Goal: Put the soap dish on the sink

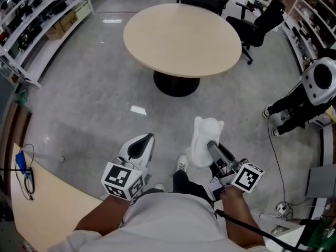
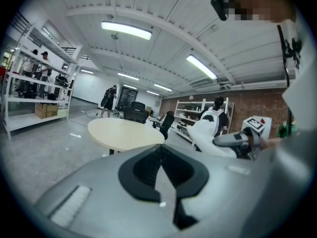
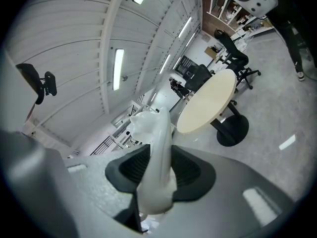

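Far L I'm seeing white shelving running along the edge of the grey floor, w/ cardboard boxes sitting on its low tier. Near L, a pale wooden desk corner is poking in, w/ a small blue item and a thin black cable lying on it; can't tell what the blue item is. Next along, the L gripper is hanging over the floor just ahead of the person's white shirt, its marker cube facing up. The L gripper view is showing its jaws sitting together w/ nothing btwn them. Far centre, a round table w/ a beige top is standing on a black pedestal, well apart from both grippers. Just R of the L gripper, the soap dish is riding in the R gripper. It's white and glossy, standing on edge and sticking out past the jaw tips toward the table. The R gripper view is showing the black pads pressing on both faces of the dish, so the jaws are being held fairly wide by it. The dish is hanging over the floor on the near side of the table, touching nothing but the pads. Far R of the table, black office chairs are standing. At the R edge a white-and-black humanoid robot is showing, w/ a dark floor cable trailing near it and more shelving beyond.
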Available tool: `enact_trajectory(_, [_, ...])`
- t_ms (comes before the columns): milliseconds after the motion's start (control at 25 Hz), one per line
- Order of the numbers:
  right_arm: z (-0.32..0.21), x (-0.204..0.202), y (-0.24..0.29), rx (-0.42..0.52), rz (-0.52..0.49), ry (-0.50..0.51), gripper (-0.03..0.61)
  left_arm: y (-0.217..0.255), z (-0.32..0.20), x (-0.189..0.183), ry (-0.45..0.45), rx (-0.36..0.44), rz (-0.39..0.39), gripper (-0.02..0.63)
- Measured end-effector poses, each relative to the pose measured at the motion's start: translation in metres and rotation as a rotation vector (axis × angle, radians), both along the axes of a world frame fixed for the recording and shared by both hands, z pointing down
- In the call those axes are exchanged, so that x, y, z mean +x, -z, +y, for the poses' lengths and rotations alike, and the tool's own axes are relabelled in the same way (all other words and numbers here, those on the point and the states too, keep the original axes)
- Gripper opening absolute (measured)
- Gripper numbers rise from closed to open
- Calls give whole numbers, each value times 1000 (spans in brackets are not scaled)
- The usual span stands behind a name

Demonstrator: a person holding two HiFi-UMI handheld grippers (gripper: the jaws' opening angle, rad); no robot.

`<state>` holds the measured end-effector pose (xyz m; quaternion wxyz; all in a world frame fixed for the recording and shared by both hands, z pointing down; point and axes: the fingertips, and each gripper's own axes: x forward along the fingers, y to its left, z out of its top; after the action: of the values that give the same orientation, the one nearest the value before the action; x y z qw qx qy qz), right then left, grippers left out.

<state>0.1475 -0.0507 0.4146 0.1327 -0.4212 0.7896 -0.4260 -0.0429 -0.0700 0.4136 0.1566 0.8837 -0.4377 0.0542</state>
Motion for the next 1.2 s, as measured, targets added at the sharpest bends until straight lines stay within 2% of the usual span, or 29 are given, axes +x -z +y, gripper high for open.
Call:
enact_trajectory(840, [-122,73,10,28,-18,110,137,20,-119,81,67,49,-41,5])
enact_trajectory(1000, [-142,84,8,33,-24,124,135,19,-130,87,103,30,-26,5])
enact_trajectory(1200, [-157,91,7,39,-41,131,135,20,-137,84,128,38,-59,5])
